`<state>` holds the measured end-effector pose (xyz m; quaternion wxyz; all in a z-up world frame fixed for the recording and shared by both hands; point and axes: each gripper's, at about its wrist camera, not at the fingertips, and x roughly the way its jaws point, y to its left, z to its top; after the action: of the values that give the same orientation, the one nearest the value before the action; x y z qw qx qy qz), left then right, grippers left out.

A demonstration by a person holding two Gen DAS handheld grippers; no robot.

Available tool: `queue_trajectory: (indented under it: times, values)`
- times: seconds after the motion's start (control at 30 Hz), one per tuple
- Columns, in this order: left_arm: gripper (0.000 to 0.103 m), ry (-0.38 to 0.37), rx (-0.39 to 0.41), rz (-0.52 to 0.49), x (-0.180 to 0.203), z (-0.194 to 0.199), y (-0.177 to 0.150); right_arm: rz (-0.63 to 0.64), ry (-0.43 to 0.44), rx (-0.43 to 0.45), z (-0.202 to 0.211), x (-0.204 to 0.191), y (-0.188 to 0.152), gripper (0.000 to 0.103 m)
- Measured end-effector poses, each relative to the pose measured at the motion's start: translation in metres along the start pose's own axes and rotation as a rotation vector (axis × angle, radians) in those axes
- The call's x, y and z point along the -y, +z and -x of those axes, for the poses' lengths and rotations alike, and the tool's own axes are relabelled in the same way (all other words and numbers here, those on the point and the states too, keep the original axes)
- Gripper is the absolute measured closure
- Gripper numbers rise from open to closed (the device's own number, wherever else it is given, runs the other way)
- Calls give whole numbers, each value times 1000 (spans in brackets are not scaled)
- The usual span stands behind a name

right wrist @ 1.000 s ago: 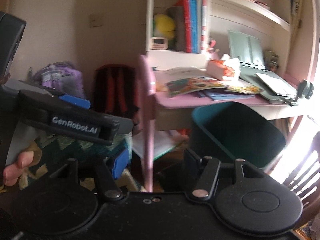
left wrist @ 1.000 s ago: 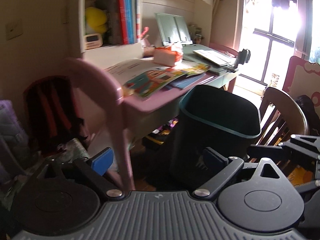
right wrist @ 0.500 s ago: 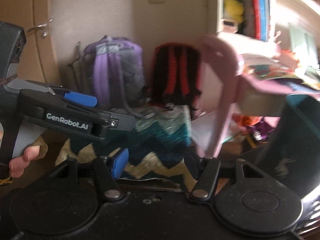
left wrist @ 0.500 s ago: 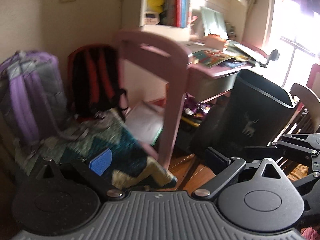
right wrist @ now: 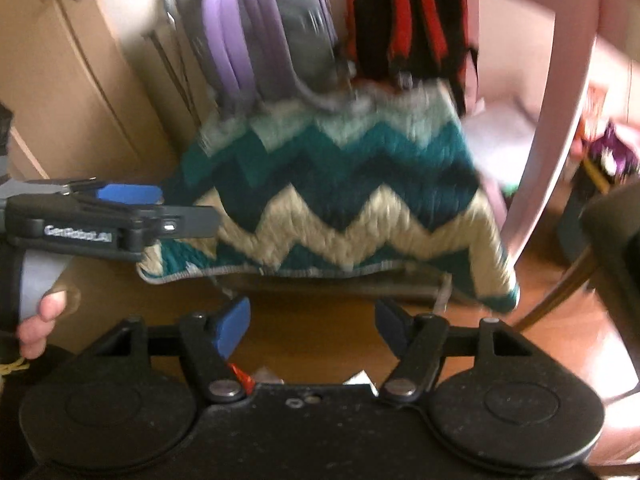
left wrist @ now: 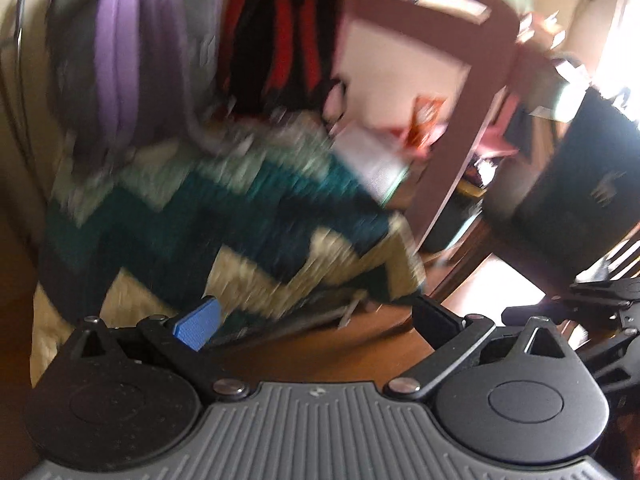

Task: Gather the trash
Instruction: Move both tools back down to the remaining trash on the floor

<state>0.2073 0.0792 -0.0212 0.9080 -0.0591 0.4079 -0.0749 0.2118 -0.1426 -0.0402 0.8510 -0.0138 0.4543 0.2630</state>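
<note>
My right gripper (right wrist: 311,324) points down at the wooden floor (right wrist: 312,304); its jaws are opening and nothing is between them. Just behind its fingers a small red scrap (right wrist: 245,379) and pale scraps (right wrist: 267,375) lie on the floor, partly hidden by the gripper body. My left gripper (left wrist: 316,320) is open and empty over the floor in front of a zigzag blanket (left wrist: 240,216). In the right wrist view the left gripper (right wrist: 160,208) shows at the left, held by a hand (right wrist: 40,320). The dark trash bin (left wrist: 580,184) stands at the right.
A purple backpack (right wrist: 260,28) and a red-and-black backpack (right wrist: 404,12) lean behind the zigzag blanket (right wrist: 340,184). A pink chair (left wrist: 460,120) stands between blanket and bin. Cupboard doors (right wrist: 60,60) are at the left. The picture is motion-blurred.
Both views have swung down and to the left, from the desk and bin to the blanket, backpacks and floor. The right jaws stand wider apart than before.
</note>
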Motion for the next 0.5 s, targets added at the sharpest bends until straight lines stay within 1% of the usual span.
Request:
queue_trajectory:
  times: [0.1,0.17,0.33,0.43,0.5]
  values:
    - [0,74,-79,43,-28,-37,-25,-41,-15,-63,-47,9,-12,33]
    - [0,99,-133,89,-43,-62,-41,-87,-28,-96,-79,16,-23,33]
    - [0,149,-274,266,-81,-122,-82,-259,-28,-216,-158,34,-53,33]
    - [0,197,-359,366,-99,-157,-106,-293,-38,-310,-204,36,-73,33]
    - [0,235,-414,402,-107,-177,-124,-317,-49,-368,-233,41,-87,33]
